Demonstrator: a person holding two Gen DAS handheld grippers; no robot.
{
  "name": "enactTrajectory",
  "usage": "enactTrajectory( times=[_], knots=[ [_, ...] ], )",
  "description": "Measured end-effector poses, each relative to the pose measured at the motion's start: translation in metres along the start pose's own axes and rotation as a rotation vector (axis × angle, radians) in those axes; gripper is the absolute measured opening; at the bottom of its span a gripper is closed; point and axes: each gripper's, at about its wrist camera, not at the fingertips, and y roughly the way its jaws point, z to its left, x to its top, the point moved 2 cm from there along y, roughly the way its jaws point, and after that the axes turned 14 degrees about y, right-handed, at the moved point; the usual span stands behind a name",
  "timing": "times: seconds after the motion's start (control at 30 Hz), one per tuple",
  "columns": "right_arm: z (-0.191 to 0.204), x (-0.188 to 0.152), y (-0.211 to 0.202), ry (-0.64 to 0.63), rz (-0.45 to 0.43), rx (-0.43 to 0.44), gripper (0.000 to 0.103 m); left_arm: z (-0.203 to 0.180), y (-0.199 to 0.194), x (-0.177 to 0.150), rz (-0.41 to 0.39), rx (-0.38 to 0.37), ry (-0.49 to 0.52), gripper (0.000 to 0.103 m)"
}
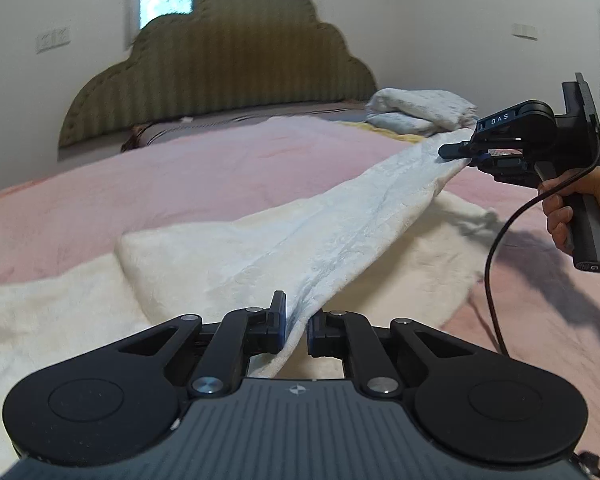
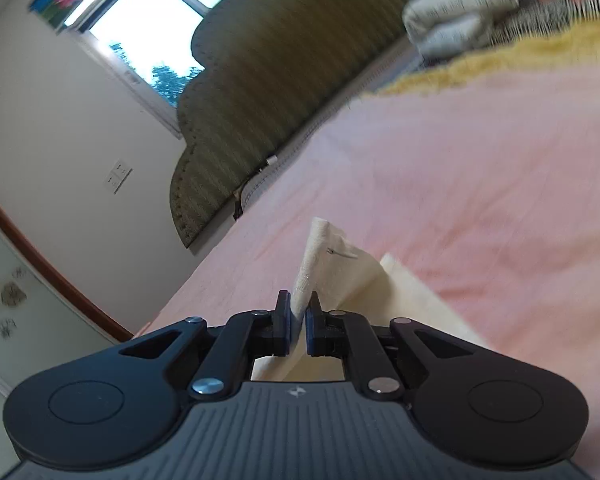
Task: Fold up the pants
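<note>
White fleece pants (image 1: pixel 300 240) lie on the pink bedspread (image 1: pixel 180 168), with one edge lifted and stretched taut between both grippers. My left gripper (image 1: pixel 297 320) is shut on the near end of that edge. At the right of the left wrist view, my right gripper (image 1: pixel 456 154), held by a hand (image 1: pixel 560 208), is shut on the far end. In the right wrist view, which is strongly tilted, the right gripper (image 2: pixel 298 322) pinches a fold of the pants (image 2: pixel 332 272), which stands up past the fingertips. The rest of the pants lies flat below the raised edge.
A green padded headboard (image 1: pixel 220 56) stands at the far end of the bed. Folded grey-white bedding (image 1: pixel 420 110) and a yellow blanket (image 2: pixel 520 56) lie at the far right. A black cable (image 1: pixel 496 264) hangs from the right gripper. Windows are behind the headboard.
</note>
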Motion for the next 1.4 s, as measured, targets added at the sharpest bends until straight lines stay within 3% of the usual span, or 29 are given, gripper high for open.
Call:
enactTrajectory(
  times=[0.2, 0.33, 0.4, 0.53, 0.6, 0.63, 0.67, 0.77, 0.83, 0.9, 1.03, 1.17, 1.27, 1.33, 1.4],
  knots=[
    [-0.032, -0.015, -0.036, -0.042, 0.027, -0.13, 0.008, -0.032, -0.001, -0.013, 0.039, -0.044, 0.164, 0.012],
    [-0.049, -0.024, -0.041, 0.001, 0.035, -0.144, 0.008, -0.037, -0.004, -0.017, 0.028, -0.03, 0.22, 0.012],
    [-0.047, -0.025, -0.041, -0.023, 0.033, -0.154, 0.007, -0.035, 0.006, -0.02, 0.059, -0.043, 0.23, 0.014],
    [-0.046, -0.024, -0.036, -0.05, 0.069, -0.181, 0.01, -0.03, 0.005, -0.021, 0.064, -0.05, 0.196, 0.03],
    [-0.043, -0.021, -0.042, -0.065, 0.074, -0.198, 0.012, -0.024, -0.001, -0.02, 0.074, -0.049, 0.162, 0.051],
    [-0.042, -0.02, -0.047, -0.074, 0.063, -0.21, 0.014, -0.021, -0.004, -0.018, 0.075, -0.074, 0.138, 0.056],
    [-0.041, -0.019, -0.053, -0.083, 0.036, -0.234, 0.021, -0.017, -0.008, -0.017, 0.069, -0.112, 0.109, 0.063],
    [-0.031, -0.014, -0.072, -0.142, -0.156, -0.35, 0.047, -0.005, -0.021, -0.01, 0.019, -0.2, 0.021, 0.071],
    [-0.018, -0.013, -0.077, -0.202, -0.266, -0.36, 0.049, 0.005, -0.025, -0.004, -0.009, -0.183, -0.006, 0.072],
    [0.001, -0.015, -0.059, -0.306, -0.205, -0.295, 0.049, 0.019, -0.022, 0.003, -0.016, -0.109, -0.02, 0.073],
    [0.044, -0.036, 0.012, -0.521, 0.091, -0.191, 0.05, 0.056, 0.005, 0.004, 0.072, 0.087, -0.047, 0.073],
    [0.047, -0.046, 0.079, -0.569, 0.27, -0.22, 0.05, 0.086, 0.052, -0.007, 0.278, 0.155, -0.137, 0.073],
    [0.038, -0.036, 0.105, -0.553, 0.248, -0.264, 0.049, 0.105, 0.072, -0.012, 0.302, 0.175, -0.181, 0.082],
    [0.039, -0.026, 0.103, -0.493, 0.21, -0.296, 0.05, 0.108, 0.069, -0.006, 0.306, 0.195, -0.191, 0.076],
    [0.047, -0.028, 0.087, -0.52, 0.18, -0.289, 0.052, 0.104, 0.057, -0.001, 0.269, 0.19, -0.192, 0.078]
  ],
)
